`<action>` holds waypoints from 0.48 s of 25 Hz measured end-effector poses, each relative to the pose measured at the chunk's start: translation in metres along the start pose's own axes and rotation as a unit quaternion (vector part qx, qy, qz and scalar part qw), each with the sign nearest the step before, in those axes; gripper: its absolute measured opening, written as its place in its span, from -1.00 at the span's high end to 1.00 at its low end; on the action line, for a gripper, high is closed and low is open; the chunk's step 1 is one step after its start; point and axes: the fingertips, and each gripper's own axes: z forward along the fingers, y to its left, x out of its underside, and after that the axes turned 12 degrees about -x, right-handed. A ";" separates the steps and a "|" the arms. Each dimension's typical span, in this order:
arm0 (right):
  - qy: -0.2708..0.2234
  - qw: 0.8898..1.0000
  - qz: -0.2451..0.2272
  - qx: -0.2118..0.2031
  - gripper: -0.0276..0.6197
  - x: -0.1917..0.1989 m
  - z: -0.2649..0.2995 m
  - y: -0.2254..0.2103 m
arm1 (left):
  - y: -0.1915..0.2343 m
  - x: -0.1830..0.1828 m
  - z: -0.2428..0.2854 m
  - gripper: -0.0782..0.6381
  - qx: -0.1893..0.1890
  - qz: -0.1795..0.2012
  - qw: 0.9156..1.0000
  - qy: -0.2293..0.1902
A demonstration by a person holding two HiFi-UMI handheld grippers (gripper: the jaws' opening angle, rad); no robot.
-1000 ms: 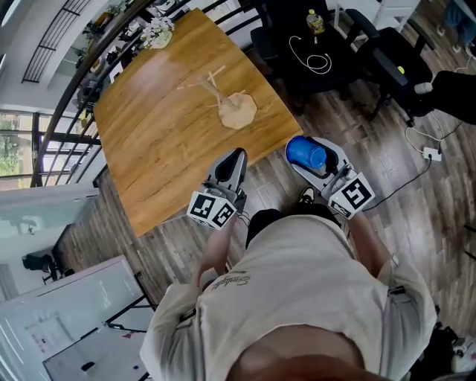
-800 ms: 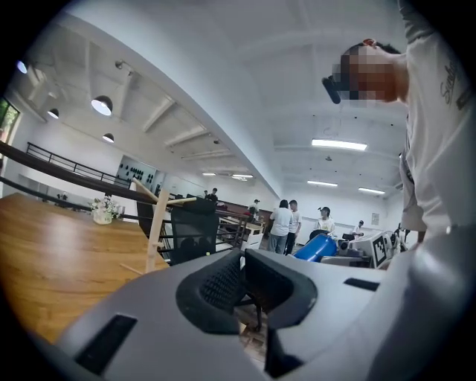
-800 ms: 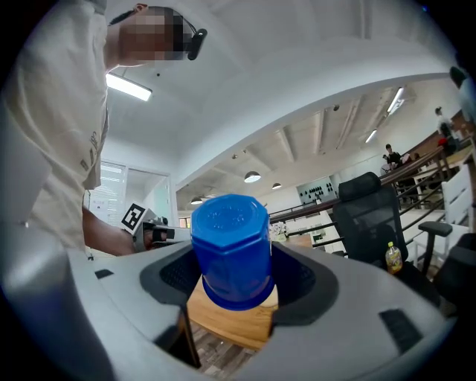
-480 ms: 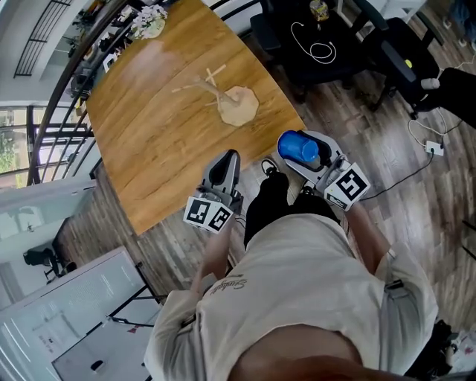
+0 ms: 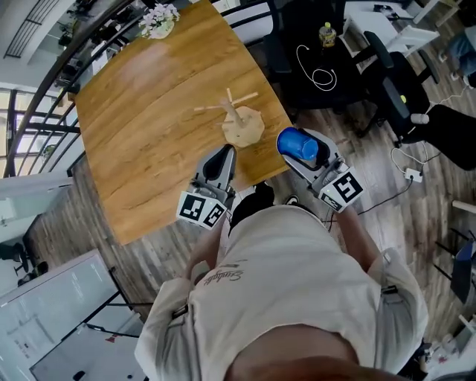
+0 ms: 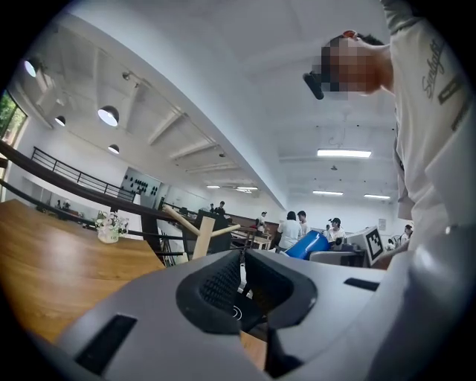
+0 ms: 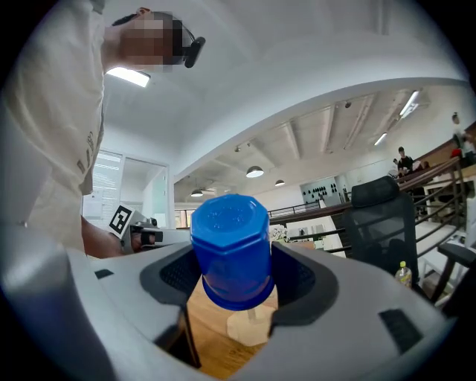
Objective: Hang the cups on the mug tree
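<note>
Beside the table (image 5: 141, 141) edge, our right gripper (image 5: 306, 154) clamps the blue cup (image 7: 229, 249) ready for the bare mug tree (image 5: 238, 120), while our left gripper (image 5: 222, 161), jaws nearly together on nothing, hangs aside.

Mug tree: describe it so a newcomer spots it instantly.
Find the wooden table. By its near right corner stands the mug tree: a pale post with slanted pegs on a round base. Unlike the flower vase at the far end, it's bare wood.

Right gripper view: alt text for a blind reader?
A blue plastic cup is clamped between the right gripper's grey fingers. Beyond it show a pale wooden mug tree's round base and the wooden table.
</note>
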 end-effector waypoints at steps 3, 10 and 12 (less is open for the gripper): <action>0.006 1.000 -0.001 0.003 0.05 -0.002 0.020 -0.018 | 0.016 -0.006 0.009 0.70 0.001 0.000 1.000 -0.005; 0.025 0.999 0.014 0.026 0.05 0.013 0.058 -0.050 | 0.045 0.004 0.025 0.70 0.022 -0.005 1.000 -0.001; 0.033 0.999 0.029 0.031 0.05 0.022 0.065 -0.057 | 0.051 0.007 0.026 0.70 0.023 -0.014 1.000 0.001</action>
